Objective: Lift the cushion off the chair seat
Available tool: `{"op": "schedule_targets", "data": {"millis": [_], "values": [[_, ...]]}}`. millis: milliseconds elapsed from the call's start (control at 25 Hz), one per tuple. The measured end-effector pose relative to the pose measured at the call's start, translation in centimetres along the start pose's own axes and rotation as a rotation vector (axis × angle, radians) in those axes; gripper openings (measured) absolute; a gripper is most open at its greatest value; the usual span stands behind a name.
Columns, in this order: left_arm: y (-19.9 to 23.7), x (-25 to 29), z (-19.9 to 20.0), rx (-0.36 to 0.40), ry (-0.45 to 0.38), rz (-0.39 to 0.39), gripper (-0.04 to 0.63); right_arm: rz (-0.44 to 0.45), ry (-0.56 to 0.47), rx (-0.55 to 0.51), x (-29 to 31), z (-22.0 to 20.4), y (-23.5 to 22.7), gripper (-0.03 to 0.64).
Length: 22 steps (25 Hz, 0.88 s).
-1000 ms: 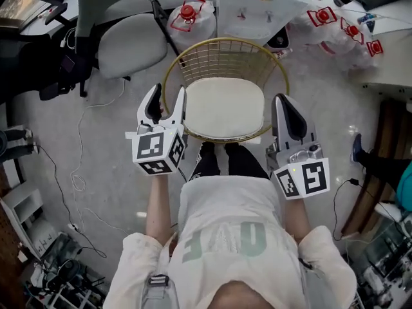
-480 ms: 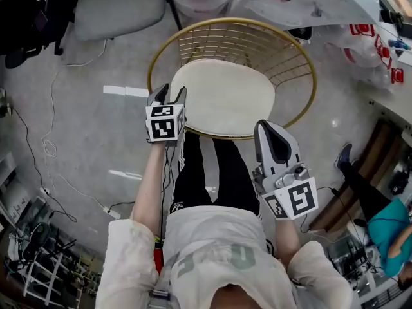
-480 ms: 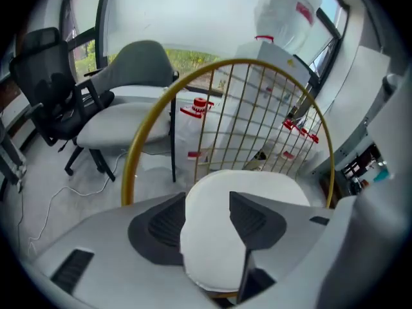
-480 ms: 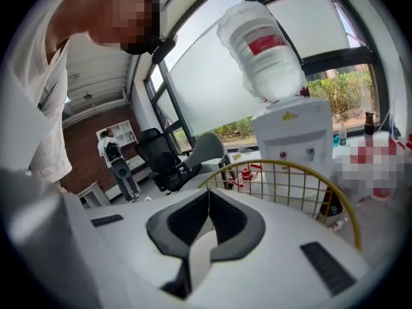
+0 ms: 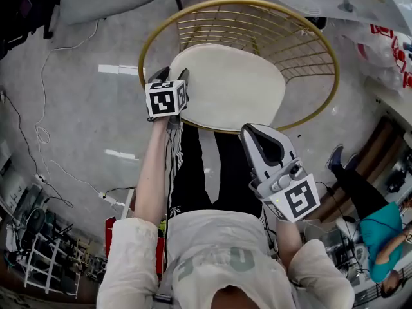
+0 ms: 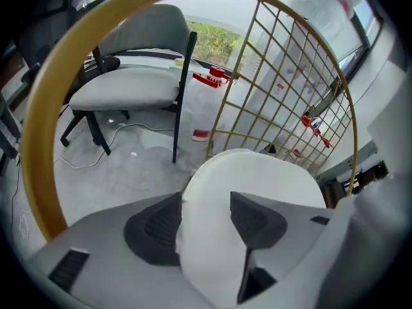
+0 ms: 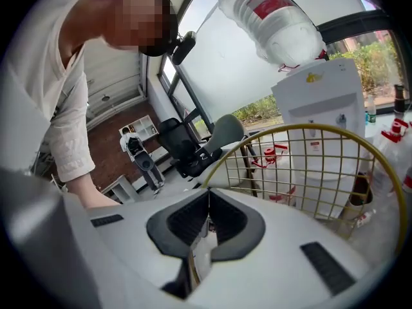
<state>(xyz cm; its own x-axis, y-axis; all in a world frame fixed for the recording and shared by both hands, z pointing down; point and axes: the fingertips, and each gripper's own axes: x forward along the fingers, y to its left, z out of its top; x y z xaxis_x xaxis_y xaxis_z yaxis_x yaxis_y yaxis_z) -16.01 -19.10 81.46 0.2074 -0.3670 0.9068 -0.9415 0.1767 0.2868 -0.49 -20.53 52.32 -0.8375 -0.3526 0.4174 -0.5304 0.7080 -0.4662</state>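
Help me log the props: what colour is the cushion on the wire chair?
Plain off-white cushion; it shows best in the head view.

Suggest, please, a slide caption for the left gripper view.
Left claw clamps the near edge of the white cushion on the gold wire chair.

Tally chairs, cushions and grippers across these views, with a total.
Chairs: 2 (gold wire chair, grey office chair)
Cushions: 1 (white cushion)
Grippers: 2 (left gripper, right gripper)
Total: 5
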Motion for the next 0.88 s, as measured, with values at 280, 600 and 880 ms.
{"op": "schedule_targets", "data": {"millis": [280, 600, 880], "values": [[1.1, 2.1, -0.2, -0.073, 0.057, -0.044, 0.238, 0.045, 0.017, 0.035, 1.1, -0.9, 0.4, 0.017], [1.0, 1.6, -0.5, -0.076, 0.083, -0.045, 0.222, 0.053, 0.008, 0.049, 1.1, -0.5, 1.0, 0.017], [-0.1, -0.6, -0.8, -0.061, 0.022, 0.002, 0.105, 0.038, -0.020, -0.010, 0.9, 0.7, 1.4, 0.017]]}}
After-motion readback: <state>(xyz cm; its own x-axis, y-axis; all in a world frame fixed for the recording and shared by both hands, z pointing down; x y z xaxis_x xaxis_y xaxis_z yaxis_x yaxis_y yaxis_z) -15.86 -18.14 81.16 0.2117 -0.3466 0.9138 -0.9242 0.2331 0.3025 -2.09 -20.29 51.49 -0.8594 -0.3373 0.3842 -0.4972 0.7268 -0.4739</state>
